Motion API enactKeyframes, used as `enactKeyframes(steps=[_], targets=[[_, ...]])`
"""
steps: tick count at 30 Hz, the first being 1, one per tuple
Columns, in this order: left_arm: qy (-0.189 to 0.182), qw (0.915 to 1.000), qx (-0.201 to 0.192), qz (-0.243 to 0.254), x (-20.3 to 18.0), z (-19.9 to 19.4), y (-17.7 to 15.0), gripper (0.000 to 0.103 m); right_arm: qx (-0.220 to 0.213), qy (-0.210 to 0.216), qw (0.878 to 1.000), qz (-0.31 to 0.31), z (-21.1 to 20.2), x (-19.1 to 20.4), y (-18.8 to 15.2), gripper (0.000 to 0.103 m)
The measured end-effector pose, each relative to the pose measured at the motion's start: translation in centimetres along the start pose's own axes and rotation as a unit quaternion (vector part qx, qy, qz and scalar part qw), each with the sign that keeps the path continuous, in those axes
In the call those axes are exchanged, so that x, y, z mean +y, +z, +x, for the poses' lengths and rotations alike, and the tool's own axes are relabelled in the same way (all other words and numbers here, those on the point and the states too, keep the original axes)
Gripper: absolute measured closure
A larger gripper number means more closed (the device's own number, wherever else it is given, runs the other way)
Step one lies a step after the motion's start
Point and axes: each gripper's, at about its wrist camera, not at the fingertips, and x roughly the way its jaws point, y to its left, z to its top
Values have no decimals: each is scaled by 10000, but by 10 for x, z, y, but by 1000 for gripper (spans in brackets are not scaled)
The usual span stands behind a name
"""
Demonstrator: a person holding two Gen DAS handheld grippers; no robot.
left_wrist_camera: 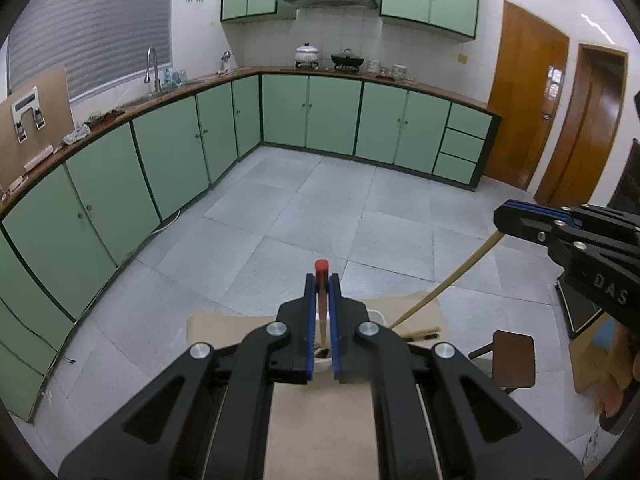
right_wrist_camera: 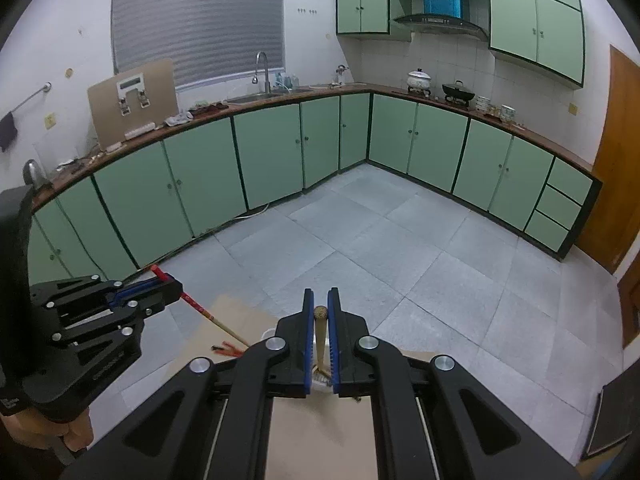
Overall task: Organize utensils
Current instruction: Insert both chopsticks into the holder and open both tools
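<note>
My left gripper (left_wrist_camera: 322, 284) is shut on a red-topped wooden utensil (left_wrist_camera: 321, 270) whose lower end sits in a white cup (left_wrist_camera: 376, 315) on the cardboard-covered table (left_wrist_camera: 320, 420). My right gripper (right_wrist_camera: 321, 300) is shut on a plain bamboo utensil (right_wrist_camera: 321, 314), and its shaft (left_wrist_camera: 452, 278) slants down into the same cup (right_wrist_camera: 266, 335). In the right wrist view the left gripper (right_wrist_camera: 172, 286) holds the red-topped utensil (right_wrist_camera: 200, 310) at the left. In the left wrist view the right gripper (left_wrist_camera: 508, 220) is at the right.
Another red-and-black utensil (right_wrist_camera: 226, 348) lies on the cardboard beside the cup. A small brown stool (left_wrist_camera: 514, 358) stands to the right of the table. Green cabinets (left_wrist_camera: 312, 112) line the far walls, with grey tiled floor (left_wrist_camera: 320, 208) between.
</note>
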Motion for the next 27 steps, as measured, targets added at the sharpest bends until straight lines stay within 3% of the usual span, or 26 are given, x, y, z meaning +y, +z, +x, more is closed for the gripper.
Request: enactKeyframes(steps=[13,20,22,26,27], targets=[[-102,9986,384,-350,30,109,-22,98,497,43,9982,339,102,-27,-36,96],[-48,9977,584,-340,34,127,-41,94,712,86,9956,605,120,-47,-56,94],[-12,9978,556,-371,36,123,-41,82,719,110,9955,599,118,-49,-59,92],[43,9983,414,-411,41,107,-42,70,638,88,9959,630,108,-51,-62,91],[60,9985,340,-423,42,99,-44,60,614,107,9960,640,105,-50,-62,91]])
